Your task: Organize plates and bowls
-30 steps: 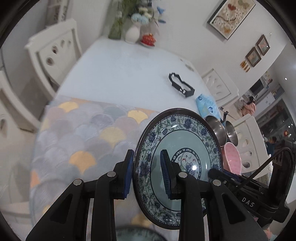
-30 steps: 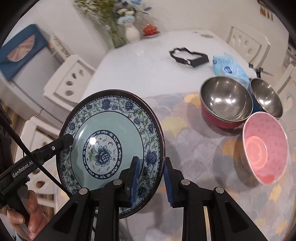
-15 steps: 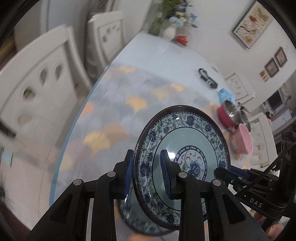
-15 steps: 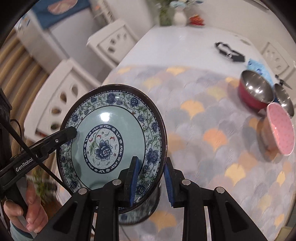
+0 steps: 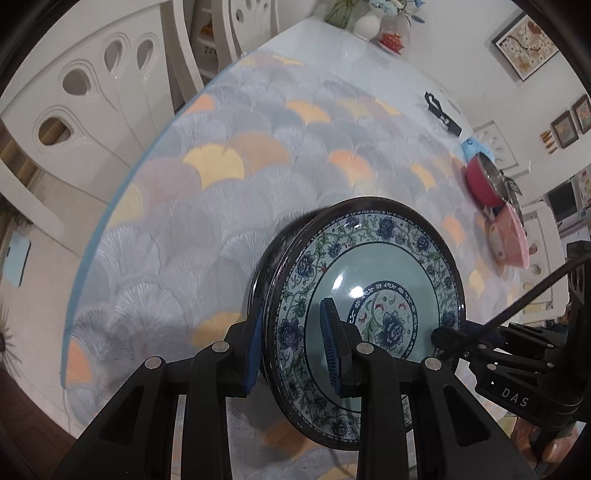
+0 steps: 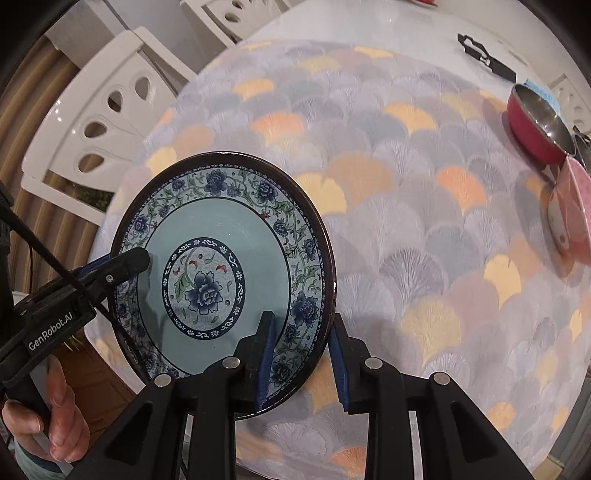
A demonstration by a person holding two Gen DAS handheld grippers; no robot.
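Two grippers, one floral plate [image 6: 221,266]. Left gripper [image 5: 293,349] clamped on its rim, lower centre of left view; right gripper [image 6: 301,360] straddles the opposite rim, contact unclear. Plate appears stacked on a second plate [image 5: 264,269], over the scallop-pattern mat [image 6: 406,221]. Step: setting down. Next: release both grips.

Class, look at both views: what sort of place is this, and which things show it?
Most likely a home dining room: a table under a fan-patterned tablecloth, white dining chairs around it, framed pictures on the wall, and a flower vase.
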